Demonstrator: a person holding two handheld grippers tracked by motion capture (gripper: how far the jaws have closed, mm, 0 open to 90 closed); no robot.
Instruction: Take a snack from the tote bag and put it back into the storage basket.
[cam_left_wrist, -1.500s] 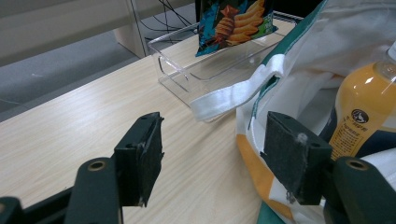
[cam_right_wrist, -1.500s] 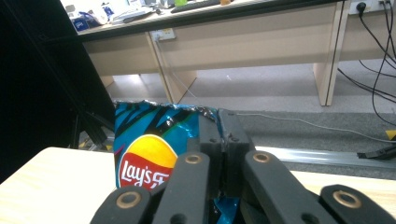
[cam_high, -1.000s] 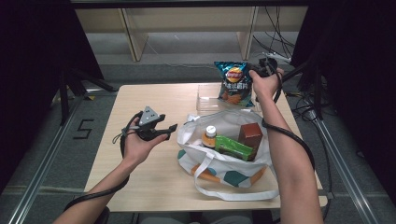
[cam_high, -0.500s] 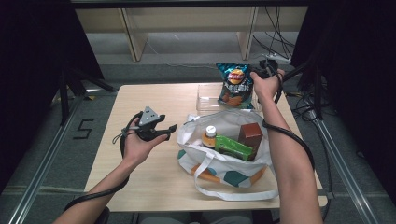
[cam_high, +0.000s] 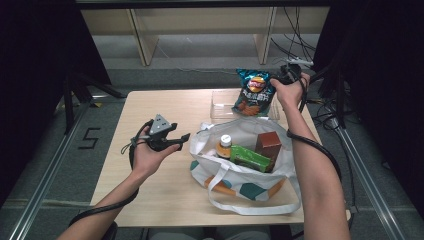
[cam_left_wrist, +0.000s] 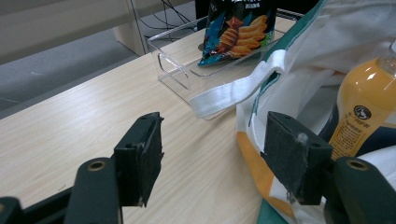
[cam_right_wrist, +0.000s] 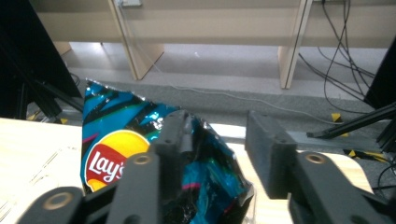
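A blue Lay's chip bag (cam_high: 254, 92) stands upright in a clear plastic tray (cam_high: 220, 105) at the table's far edge. My right gripper (cam_high: 281, 80) is at the bag's right side. In the right gripper view its jaws (cam_right_wrist: 219, 135) have just been opening; the bag's (cam_right_wrist: 135, 140) right edge lies between them, and the right pad stands off it. My left gripper (cam_high: 170, 140) hovers open over the table left of a white tote bag (cam_high: 240, 172), with nothing between its jaws (cam_left_wrist: 215, 140).
The tote bag (cam_left_wrist: 299, 60) holds an orange juice bottle (cam_high: 225, 146), a green packet (cam_high: 250, 157) and a brown box (cam_high: 268, 144). Its white strap (cam_left_wrist: 233, 93) lies towards the tray (cam_left_wrist: 177, 65). Bare wood spreads left of the bag. Cables run past the table's right side.
The chip bag has come down a little into the tray beside the right gripper. The left hand and its gripper have kept still.
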